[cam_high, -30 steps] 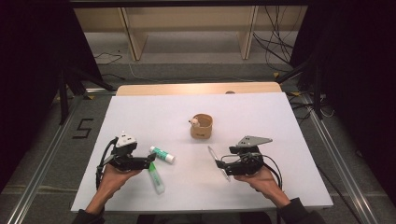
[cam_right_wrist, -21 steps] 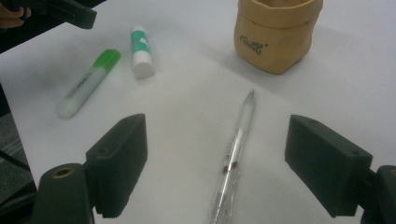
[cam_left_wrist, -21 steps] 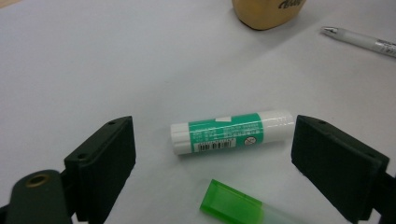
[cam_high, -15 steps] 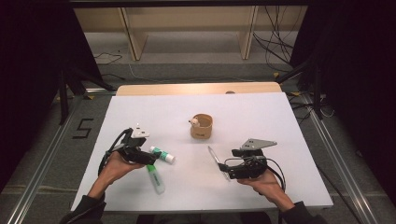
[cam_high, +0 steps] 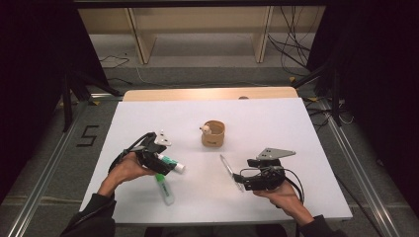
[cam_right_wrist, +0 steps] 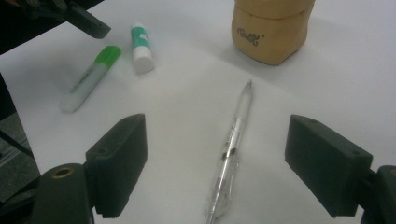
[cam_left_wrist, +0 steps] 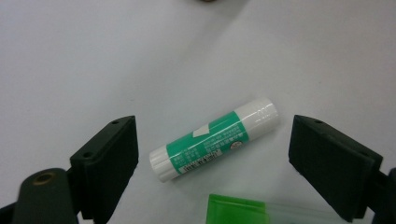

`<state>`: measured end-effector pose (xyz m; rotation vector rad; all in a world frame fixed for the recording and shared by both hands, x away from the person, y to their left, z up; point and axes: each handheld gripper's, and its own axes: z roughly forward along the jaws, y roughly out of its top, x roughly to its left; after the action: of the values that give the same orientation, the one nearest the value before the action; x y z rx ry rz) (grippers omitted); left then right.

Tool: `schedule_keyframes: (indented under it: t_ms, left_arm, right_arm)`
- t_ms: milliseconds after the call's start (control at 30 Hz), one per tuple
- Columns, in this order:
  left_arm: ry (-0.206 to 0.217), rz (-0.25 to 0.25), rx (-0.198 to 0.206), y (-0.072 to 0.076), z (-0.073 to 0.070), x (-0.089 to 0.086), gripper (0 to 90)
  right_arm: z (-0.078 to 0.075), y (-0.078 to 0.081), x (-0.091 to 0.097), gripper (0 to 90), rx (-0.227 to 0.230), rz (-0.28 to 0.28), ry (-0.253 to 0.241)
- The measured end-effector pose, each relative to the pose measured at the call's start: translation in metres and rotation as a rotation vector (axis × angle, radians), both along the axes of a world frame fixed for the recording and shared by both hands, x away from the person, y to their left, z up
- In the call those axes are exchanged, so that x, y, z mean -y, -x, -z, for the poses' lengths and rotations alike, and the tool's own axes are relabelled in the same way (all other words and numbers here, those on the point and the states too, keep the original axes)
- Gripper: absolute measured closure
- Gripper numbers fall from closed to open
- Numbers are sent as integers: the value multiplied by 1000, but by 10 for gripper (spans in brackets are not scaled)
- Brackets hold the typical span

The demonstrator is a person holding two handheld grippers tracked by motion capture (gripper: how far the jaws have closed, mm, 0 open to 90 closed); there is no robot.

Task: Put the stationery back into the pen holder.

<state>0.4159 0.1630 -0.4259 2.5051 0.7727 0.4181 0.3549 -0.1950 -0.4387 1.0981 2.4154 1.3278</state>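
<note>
The white tabletop [cam_high: 296, 128] has plenty of bare surface: the far half is free except for a tan cup [cam_high: 213, 134] near the middle, and wide strips run clear along the left and right edges. The things sit in the near half, well in from every edge.

On the left, the person's left hand [cam_high: 126, 168] comes in low from the near edge, forearm angled toward the centre, holding the left gripper [cam_left_wrist: 212, 161] tipped down over the sheet. Its fingers [cam_left_wrist: 106, 161] are spread wide, and a green-and-white glue stick [cam_left_wrist: 215, 138] lies on the tabletop between them, touching neither. Just nearer than the glue stick lies a green-capped highlighter [cam_high: 163, 187], its cap end close below the fingers.

In the middle, the tan cup stands upright, beyond both grippers.

On the right, the right hand [cam_high: 277, 190] reaches in from the near edge, holding the right gripper [cam_right_wrist: 215, 172] level and pointing leftward across the tabletop. Its fingers [cam_right_wrist: 327, 163] are also spread wide, with a clear pen [cam_right_wrist: 231, 144] lying lengthwise between them, apart from both, its tip toward the cup.
</note>
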Motion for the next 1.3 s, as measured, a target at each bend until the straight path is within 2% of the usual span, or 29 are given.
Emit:
schedule_keyframes:
  t_ms: [67,167,333,467,567,600,633,667,800,1067,1167,1300]
  left_arm:
    - [-22,5,-21,-3,2,2,160]
    - [-61,18,-28,-8,6,5,160]
    - [-104,62,-39,-11,11,10,164]
    - [-158,104,-51,-12,16,17,167]
    - [-177,126,-60,-14,21,21,171]
    - [-195,136,-64,-15,22,22,173]
    - [-188,129,-65,-16,24,23,174]
    - [-204,140,-74,-18,25,23,175]
    - [-219,153,-85,-21,29,24,181]
    - [-228,168,-104,-28,35,26,208]
    - [-232,195,-111,-31,35,26,240]
    - [-267,238,-118,-33,36,28,300]
  right_arm:
    - [0,0,0,219,0,0,2]
    - [1,0,-1,219,0,-3,6]
    - [1,0,-2,219,-4,-3,9]
    - [2,0,-2,220,-3,-5,15]
    - [2,0,-3,219,-6,-5,14]
    - [2,0,-2,220,-9,-6,12]
    - [2,-1,-2,220,-9,-7,10]
    - [3,-1,-2,220,-13,-7,9]
    - [3,-1,-2,221,-14,-6,11]
    - [4,-1,-3,222,-17,-8,14]
    - [4,-1,-3,223,-19,-10,13]
    - [4,-2,-3,224,-24,-11,13]
